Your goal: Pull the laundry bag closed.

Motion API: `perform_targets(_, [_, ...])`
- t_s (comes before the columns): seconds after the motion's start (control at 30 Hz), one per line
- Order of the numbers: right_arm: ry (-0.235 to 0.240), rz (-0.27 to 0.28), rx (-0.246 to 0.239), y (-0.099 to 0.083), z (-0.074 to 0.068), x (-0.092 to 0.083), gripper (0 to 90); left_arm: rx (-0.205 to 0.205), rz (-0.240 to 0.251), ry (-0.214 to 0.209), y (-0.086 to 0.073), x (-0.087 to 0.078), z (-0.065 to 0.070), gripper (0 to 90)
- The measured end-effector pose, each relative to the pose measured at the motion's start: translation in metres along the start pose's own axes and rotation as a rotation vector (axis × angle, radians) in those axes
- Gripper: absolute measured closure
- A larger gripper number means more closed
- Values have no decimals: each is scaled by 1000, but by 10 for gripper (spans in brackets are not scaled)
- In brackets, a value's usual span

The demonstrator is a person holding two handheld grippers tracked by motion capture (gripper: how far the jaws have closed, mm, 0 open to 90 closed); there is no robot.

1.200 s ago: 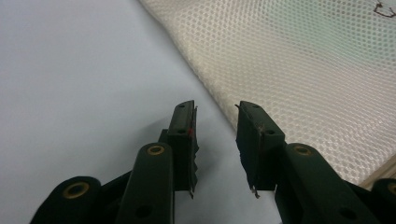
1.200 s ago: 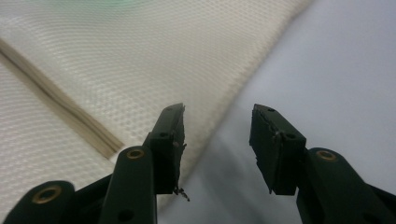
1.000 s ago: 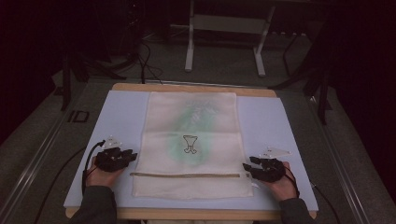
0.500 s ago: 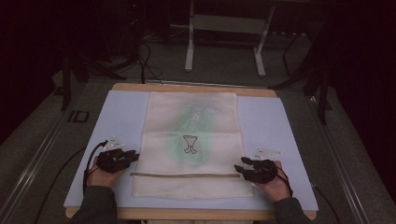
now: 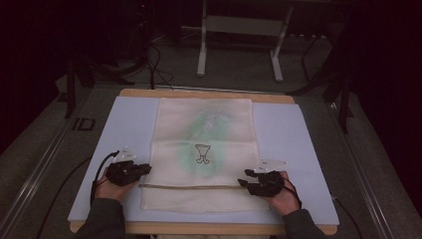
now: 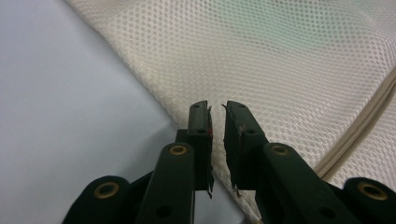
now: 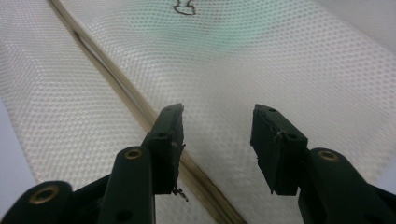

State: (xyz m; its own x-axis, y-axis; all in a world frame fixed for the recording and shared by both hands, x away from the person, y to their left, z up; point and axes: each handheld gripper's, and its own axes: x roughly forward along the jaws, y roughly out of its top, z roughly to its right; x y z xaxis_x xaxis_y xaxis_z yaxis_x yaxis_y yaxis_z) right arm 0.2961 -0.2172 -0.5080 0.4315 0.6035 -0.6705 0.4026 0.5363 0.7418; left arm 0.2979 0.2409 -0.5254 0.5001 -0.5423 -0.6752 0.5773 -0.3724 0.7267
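My left gripper (image 6: 217,109), jaws nearly together, and right gripper (image 7: 217,122), jaws apart, flank the mesh bag (image 5: 204,149) mid-mat (image 5: 283,129); closing could snag one mesh layer beside its zipper (image 5: 191,187).

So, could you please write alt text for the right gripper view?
The right gripper, jaws wide apart, hovers over a cream mesh bag lying flat, its left jaw above the bag's tan zipper, which runs diagonally. A small dark logo and a green tint show near the top.
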Motion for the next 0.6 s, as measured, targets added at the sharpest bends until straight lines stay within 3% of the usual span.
perform_targets(0.53, [65, 8, -52, 16, -22, 15, 539, 14, -43, -23, 0, 6, 1, 890])
perform_targets(0.6, [60, -1, -87, 21, -30, 19, 540, 16, -49, -25, 0, 6, 1, 891])
